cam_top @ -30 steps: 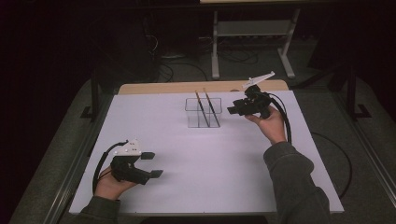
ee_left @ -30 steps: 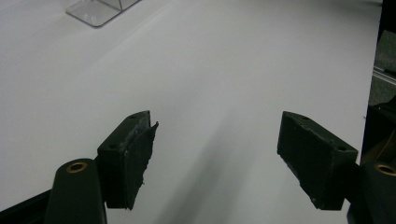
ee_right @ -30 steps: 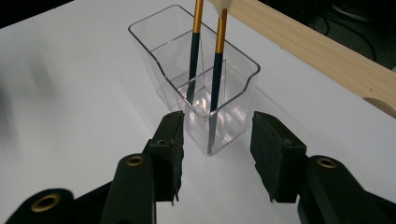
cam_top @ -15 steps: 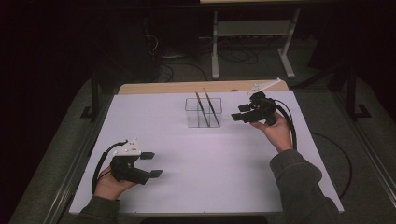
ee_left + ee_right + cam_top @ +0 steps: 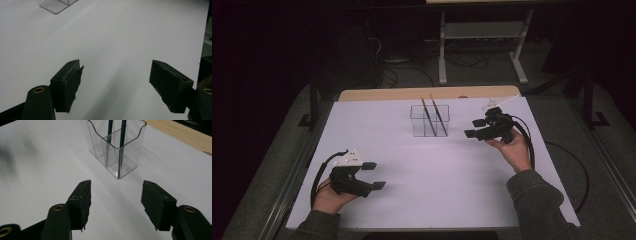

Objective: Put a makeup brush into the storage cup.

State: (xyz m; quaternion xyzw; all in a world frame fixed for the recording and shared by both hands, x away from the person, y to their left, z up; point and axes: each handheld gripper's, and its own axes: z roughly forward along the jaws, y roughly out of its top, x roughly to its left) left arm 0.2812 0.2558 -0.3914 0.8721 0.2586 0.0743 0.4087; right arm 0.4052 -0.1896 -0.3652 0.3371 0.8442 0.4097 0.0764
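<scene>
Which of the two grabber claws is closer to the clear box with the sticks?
The right gripper: it is beside the clear box. The left gripper is near the table's front edge.

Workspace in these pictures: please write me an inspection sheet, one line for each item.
Surface: white table top, wooden strip at its far edge.
Job's things: clear holder with compartments, two dark sticks leaning inside.
Clutter: nothing seen.
Grippers: left gripper open, nothing between its jaws, near the front left corner. Right gripper open, jaws just been opening, nothing between them, beside the holder and pointing at it.
Cables: black cable from the left gripper; another from the right.
Surroundings: dark floor, metal stand, loose wires behind the table.
</scene>
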